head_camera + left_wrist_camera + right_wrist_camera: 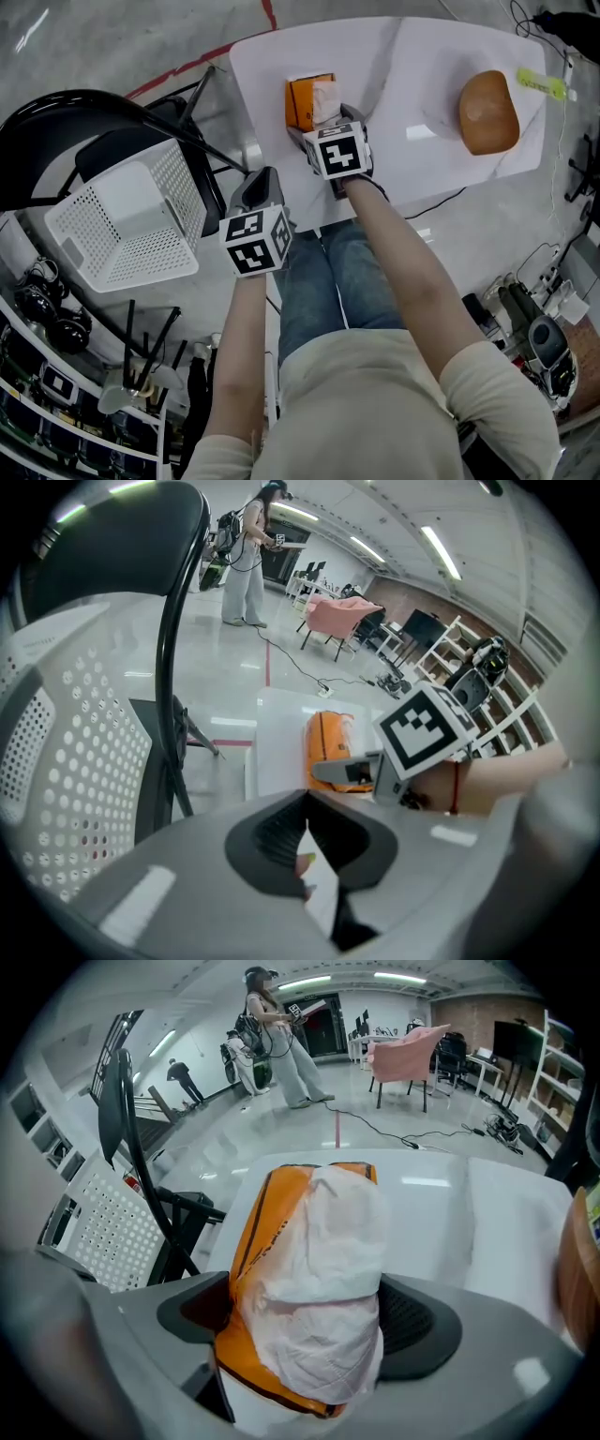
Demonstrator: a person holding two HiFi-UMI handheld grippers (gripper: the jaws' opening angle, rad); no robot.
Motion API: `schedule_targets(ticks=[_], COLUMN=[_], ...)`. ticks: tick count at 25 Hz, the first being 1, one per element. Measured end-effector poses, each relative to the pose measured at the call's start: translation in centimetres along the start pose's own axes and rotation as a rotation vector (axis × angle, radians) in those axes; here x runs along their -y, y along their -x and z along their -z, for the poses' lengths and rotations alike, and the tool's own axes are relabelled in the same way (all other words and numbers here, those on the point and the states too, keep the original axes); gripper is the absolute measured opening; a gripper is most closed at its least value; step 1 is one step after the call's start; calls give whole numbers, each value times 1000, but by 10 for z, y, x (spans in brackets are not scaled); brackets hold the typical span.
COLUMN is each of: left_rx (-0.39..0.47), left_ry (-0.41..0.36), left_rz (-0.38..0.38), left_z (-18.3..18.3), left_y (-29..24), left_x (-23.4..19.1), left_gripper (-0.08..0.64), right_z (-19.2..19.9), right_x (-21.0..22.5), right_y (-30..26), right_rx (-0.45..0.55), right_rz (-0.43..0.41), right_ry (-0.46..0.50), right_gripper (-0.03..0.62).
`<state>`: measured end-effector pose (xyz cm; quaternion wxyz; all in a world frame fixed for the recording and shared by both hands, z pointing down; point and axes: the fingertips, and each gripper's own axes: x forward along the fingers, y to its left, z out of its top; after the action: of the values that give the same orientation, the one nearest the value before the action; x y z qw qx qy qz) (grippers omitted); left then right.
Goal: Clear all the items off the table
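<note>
An orange packet (302,101) with a white tissue wad on top lies at the near left of the white table (403,56). My right gripper (325,120) reaches over the table's near edge and is shut on it. In the right gripper view the orange packet (309,1269) fills the space between both jaws of the right gripper (305,1335). My left gripper (261,180) hangs off the table's near left corner, shut and empty. Its jaws meet in the left gripper view (305,850), where the packet (330,752) shows ahead. A brown round loaf (488,112) sits at the table's right.
A yellow-green item (541,84) lies at the table's far right edge. A white perforated basket (131,225) rests on a black chair (56,122) left of the table. Cables and gear crowd the floor at the right, and shelves stand at the lower left.
</note>
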<state>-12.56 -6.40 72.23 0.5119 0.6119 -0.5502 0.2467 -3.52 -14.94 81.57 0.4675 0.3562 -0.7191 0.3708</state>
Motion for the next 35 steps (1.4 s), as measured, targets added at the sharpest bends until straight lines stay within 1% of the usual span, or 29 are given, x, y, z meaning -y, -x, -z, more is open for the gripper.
schedule_targets(ticks=[6, 11, 12, 14, 16, 18, 20, 24, 30, 35], left_rx=[-2, 5, 8, 12, 16, 22, 29, 42, 63, 80], left_ry=[-4, -2, -3, -6, -10, -14, -15, -22, -29, -40], left_rz=[-1, -2, -2, -4, -5, -6, -8, -16, -21, -17], left_z=[4, 5, 5, 4, 3, 2, 0, -2, -5, -7], left_y=[4, 9, 11, 14, 17, 21, 26, 36, 52, 64], left_x=[0, 2, 3, 5, 6, 8, 9, 14, 28, 44], left_gripper=[8, 8, 8, 8, 8, 8, 8, 8, 8, 8], right_z=[1, 2, 2, 0, 1, 5, 7, 11, 13, 14], right_x=[-2, 1, 2, 3, 0, -2, -1, -2, 6, 7], right_y=[0, 5, 8, 13, 16, 19, 25, 41, 70, 92], right_rx=[-15, -38, -43, -49, -59, -73, -76, -62, -45, -25], right_rz=[-20, -14, -8, 4, 6, 14, 28, 28, 60, 55], right_ry=[-1, -4, -3, 16, 63, 117, 145, 146, 162, 141], right_gripper=[434, 351, 326, 271, 249, 244, 242, 241, 242, 242])
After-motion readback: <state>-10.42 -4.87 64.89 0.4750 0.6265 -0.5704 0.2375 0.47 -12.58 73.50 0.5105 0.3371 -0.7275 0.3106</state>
